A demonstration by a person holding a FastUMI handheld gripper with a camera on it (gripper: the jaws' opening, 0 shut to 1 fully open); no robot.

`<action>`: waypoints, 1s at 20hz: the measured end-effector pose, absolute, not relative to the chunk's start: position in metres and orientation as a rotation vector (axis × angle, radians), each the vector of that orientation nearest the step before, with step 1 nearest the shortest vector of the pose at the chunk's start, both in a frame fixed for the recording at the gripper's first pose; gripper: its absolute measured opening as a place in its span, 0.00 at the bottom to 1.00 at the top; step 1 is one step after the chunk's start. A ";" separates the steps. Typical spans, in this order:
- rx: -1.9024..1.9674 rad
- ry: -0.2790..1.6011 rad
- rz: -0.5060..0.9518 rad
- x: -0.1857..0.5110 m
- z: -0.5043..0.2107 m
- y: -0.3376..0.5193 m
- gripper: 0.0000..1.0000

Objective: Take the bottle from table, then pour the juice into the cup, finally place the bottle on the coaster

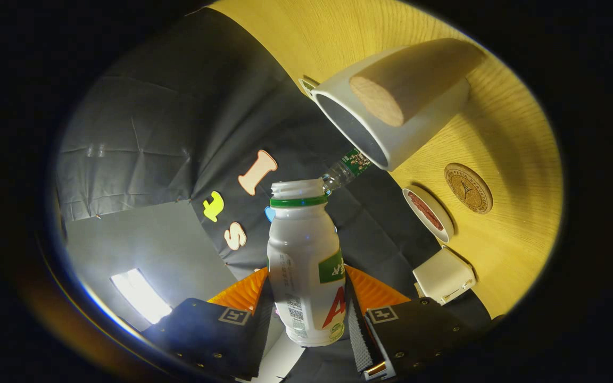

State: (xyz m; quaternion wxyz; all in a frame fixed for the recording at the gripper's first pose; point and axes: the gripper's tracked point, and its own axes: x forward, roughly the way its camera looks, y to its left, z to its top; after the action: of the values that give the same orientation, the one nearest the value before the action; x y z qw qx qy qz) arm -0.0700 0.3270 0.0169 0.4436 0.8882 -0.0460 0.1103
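Note:
A white juice bottle (306, 266) with a green neck ring and no cap sits between the two fingers, and my gripper (309, 308) is shut on its body. The view is rolled hard, so the wooden table (514, 250) runs up the right side. The bottle's open mouth points toward the rim of a white cup (391, 111), which has a wooden handle. The mouth is just short of the cup's opening. A round cork coaster (468, 188) lies on the table beyond the cup.
A small white dish (429, 213) with something red in it lies next to the coaster. A white box-like object (443, 276) sits near the right finger. A clear plastic bottle (346, 170) shows behind the cup. A bright ceiling light (139, 295) is at the left.

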 end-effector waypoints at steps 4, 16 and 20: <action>2.205 -0.113 0.273 -0.071 0.014 0.326 0.65; 1.826 0.012 0.231 -0.059 -0.010 0.347 0.65; 1.728 0.081 0.194 -0.060 -0.030 0.350 0.65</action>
State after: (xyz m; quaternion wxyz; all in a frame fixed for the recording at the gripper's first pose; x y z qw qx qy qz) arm -0.0601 0.3500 -0.0303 0.6444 0.7591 0.0355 0.0850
